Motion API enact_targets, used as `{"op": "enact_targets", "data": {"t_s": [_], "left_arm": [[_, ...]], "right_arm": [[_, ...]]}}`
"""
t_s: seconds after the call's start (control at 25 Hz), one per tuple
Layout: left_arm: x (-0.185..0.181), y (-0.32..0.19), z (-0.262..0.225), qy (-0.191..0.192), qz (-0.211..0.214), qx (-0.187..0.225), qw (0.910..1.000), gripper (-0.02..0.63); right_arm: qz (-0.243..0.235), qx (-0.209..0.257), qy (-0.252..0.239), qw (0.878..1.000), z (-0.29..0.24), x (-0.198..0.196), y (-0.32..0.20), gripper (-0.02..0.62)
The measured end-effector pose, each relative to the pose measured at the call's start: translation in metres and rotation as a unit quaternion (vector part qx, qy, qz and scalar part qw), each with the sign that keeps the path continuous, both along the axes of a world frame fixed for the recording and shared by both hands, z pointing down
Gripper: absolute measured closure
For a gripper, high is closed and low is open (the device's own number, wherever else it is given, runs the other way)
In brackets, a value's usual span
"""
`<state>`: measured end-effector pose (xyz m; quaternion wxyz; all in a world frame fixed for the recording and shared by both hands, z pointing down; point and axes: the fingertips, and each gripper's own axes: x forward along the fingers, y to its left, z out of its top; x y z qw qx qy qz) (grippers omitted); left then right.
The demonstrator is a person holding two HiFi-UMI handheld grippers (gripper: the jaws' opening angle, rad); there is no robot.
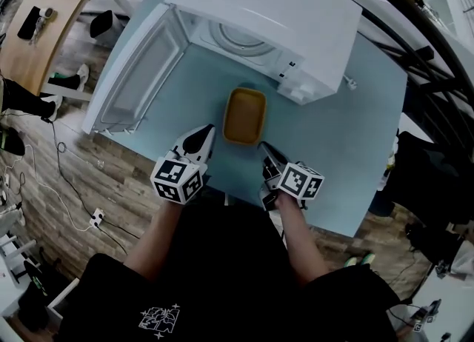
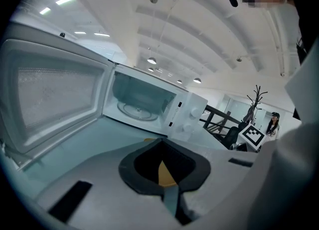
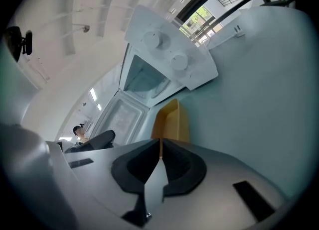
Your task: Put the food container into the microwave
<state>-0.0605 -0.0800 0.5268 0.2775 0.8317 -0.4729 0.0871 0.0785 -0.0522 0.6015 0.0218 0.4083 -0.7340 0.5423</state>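
Observation:
The yellow food container (image 1: 244, 115) sits on the light blue table (image 1: 348, 133), just in front of the white microwave (image 1: 266, 7). The microwave door (image 1: 141, 74) hangs open to the left, and the glass turntable (image 1: 241, 37) shows inside. My left gripper (image 1: 209, 132) is shut and empty at the container's near left corner. My right gripper (image 1: 263, 145) is also shut and empty by its near right corner. The right gripper view shows the container (image 3: 172, 122) just beyond the closed jaws. In the left gripper view only a yellow sliver of the container (image 2: 165, 175) shows through the jaws.
The open microwave door juts out past the table's left edge. A wooden table (image 1: 52, 15) stands at the far left, with cables and a power strip (image 1: 96, 218) on the floor. A dark railing (image 1: 415, 29) runs along the right.

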Motion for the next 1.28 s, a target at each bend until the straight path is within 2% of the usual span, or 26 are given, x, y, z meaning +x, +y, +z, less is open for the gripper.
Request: {"op": "enact_targets", "data": {"t_s": [0.92, 1.04, 1.28], "left_arm": [[0.011, -0.011, 0.027, -0.009, 0.046, -0.026, 0.9986, 0.598], [0.01, -0.012, 0.029, -0.01, 0.047, -0.028, 0.9984, 0.598], [0.01, -0.013, 0.03, -0.011, 0.05, -0.03, 0.9982, 0.598]], "right_arm": [[0.041, -0.038, -0.018, 0.998, 0.029, -0.004, 0.003, 0.586], [0.044, -0.045, -0.022, 0.998, 0.032, -0.005, 0.004, 0.522], [0.05, -0.053, -0.025, 0.997, 0.037, -0.005, 0.003, 0.522]]}}
